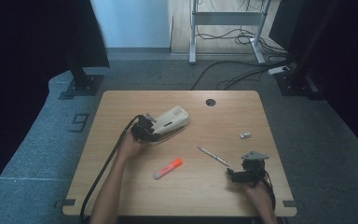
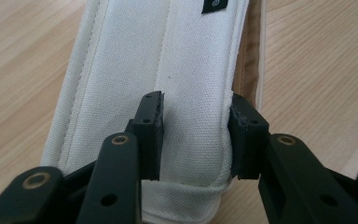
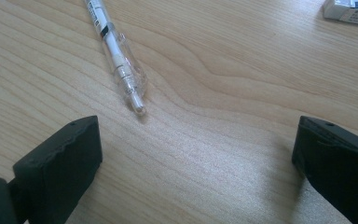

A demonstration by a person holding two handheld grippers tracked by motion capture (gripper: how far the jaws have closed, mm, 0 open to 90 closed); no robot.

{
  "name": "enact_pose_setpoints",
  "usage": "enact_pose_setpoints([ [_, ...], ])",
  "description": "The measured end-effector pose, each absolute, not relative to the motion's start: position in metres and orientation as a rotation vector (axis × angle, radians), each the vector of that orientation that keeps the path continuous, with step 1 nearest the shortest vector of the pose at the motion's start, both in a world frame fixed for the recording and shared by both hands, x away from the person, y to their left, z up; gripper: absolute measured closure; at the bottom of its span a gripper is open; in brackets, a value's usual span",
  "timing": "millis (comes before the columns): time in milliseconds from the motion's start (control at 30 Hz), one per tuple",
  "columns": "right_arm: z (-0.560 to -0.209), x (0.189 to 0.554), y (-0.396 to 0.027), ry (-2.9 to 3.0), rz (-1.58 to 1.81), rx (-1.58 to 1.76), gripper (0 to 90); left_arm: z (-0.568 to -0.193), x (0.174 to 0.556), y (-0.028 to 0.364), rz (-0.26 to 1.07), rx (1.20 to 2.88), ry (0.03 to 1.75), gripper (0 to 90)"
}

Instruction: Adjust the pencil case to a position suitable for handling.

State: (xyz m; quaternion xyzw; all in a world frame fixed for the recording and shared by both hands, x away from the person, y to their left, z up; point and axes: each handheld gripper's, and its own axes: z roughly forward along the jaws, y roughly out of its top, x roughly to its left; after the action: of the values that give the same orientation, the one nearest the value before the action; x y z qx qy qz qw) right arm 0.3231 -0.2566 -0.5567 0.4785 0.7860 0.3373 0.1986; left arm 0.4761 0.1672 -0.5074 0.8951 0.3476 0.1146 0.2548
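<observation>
Tongs (image 2: 196, 135) clamp white fabric pouch (image 2: 168, 70) edge on wooden table (image 2: 23, 51).

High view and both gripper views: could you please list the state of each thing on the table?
Pencil case: lying flat, pinched at one end.
Left hand-held gripper: shut on pencil case.
Right hand-held gripper: open, empty.
Pen: lying loose.
Highlighter: capped, lying loose.
Eraser: lying loose.

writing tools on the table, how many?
2. An orange highlighter lies near the table's middle, toward the person. A clear pen lies to its right, just ahead of the right gripper. Others could be hidden inside the white pencil case.
</observation>
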Motion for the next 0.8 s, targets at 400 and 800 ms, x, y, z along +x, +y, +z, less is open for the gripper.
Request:
enact_pose_setpoints([
  [400, -0.557, 0.323, -0.257, 2.198, 0.944, 1.338, 1.1, -0.497, 0.471, 0.180, 0.154, 2.383, 1.005, 67.8],
  [800, -0.557, 0.323, -0.256, 2.198, 0.944, 1.339, 1.1, -0.487, 0.442, 0.197, 0.152, 2.347, 1.015, 72.9],
])
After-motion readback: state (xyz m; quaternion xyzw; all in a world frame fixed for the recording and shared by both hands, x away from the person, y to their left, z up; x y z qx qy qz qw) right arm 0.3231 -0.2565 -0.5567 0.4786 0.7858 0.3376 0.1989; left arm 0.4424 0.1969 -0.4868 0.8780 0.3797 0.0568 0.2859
